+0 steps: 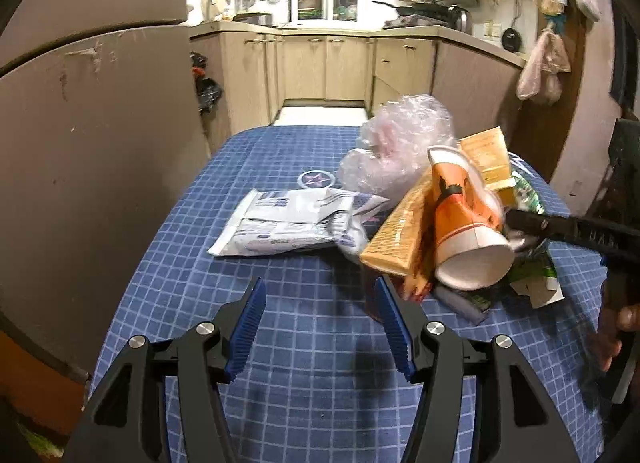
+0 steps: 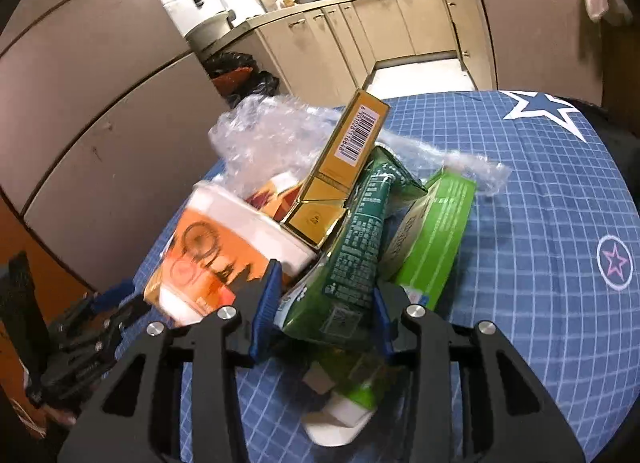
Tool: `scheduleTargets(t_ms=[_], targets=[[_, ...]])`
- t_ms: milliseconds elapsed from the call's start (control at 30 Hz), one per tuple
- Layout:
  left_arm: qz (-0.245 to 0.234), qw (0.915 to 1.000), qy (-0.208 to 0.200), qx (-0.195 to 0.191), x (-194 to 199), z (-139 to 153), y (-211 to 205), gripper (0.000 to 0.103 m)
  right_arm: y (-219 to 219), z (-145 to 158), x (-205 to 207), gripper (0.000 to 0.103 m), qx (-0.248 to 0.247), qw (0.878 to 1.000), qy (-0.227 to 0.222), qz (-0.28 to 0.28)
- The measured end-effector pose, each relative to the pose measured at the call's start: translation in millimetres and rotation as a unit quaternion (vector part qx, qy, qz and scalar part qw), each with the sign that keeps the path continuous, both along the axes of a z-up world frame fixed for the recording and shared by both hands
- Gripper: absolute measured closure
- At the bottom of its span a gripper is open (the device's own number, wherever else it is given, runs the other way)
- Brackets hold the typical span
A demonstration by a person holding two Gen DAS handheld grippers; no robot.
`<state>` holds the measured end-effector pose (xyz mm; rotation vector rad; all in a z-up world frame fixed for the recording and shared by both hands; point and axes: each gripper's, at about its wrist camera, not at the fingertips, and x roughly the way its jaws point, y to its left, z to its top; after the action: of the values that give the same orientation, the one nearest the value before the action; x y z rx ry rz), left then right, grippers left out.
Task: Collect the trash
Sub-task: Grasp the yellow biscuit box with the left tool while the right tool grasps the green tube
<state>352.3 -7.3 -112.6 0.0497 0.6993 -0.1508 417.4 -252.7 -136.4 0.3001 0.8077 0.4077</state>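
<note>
A heap of trash lies on the blue checked tablecloth (image 1: 320, 375): an orange paper cup (image 1: 464, 231) on its side, a yellow box (image 1: 486, 155), crumpled clear plastic wrap (image 1: 400, 143) and a grey-white pouch (image 1: 280, 223). My left gripper (image 1: 320, 291) hovers open just in front of the heap, with only cloth between its blue pads. In the right wrist view my right gripper (image 2: 326, 283) is shut on a green carton (image 2: 352, 247) at the heap's near side, pads against both its faces. The cup (image 2: 208, 259) and a green box (image 2: 436, 231) flank it.
A brown fridge (image 1: 100, 143) stands close along the table's left side. Beige kitchen cabinets (image 1: 320, 63) run behind, with dark bags (image 1: 206, 83) hanging on them. A hand (image 1: 624, 323) shows at the right edge. Bare cloth (image 2: 560, 191) lies right of the heap.
</note>
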Motion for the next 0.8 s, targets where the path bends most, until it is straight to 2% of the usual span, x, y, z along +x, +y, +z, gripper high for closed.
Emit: scheduleTargets(t_ms=[200,267,367,400,433,500,533,567,633,800], targets=[[-0.062,0.9980,-0.013,-0.008,-1,-2,-12,0.036,-3,-1,-39,0.067,0.017,1.000,-0.009,-0.004],[-0.080,0.9966,-0.016,-0.012,4,-5,-16,0.030,-6,-1,-48,0.067,0.023,1.000,-0.008,-0.005],[-0.100,0.9949,-0.009,0.000,22,-11,-25,0.030,-7,-1,-64,0.068,0.025,1.000,-0.011,-0.005],[-0.106,0.9944,0.000,-0.009,28,-12,-25,0.030,-8,0,-67,0.068,0.024,1.000,-0.013,-0.006],[-0.110,0.9936,0.008,-0.024,34,-13,-23,0.031,-8,1,-72,0.068,0.022,1.000,-0.016,-0.007],[-0.123,0.9910,0.020,-0.051,38,-16,-20,0.041,-10,3,-79,0.068,0.021,1.000,-0.020,-0.006],[-0.130,0.9885,0.034,-0.069,41,-19,-18,0.058,-10,4,-78,0.068,0.021,1.000,-0.021,-0.006],[-0.130,0.9876,0.042,-0.078,42,-21,-16,0.070,-11,4,-80,0.068,0.021,1.000,-0.021,-0.006],[-0.132,0.9851,0.045,-0.100,37,-22,-11,0.072,-11,5,-84,0.068,0.019,1.000,-0.023,-0.007],[-0.106,0.9882,0.034,-0.105,6,-16,1,0.073,-9,13,-97,0.069,0.014,0.999,-0.042,-0.001]])
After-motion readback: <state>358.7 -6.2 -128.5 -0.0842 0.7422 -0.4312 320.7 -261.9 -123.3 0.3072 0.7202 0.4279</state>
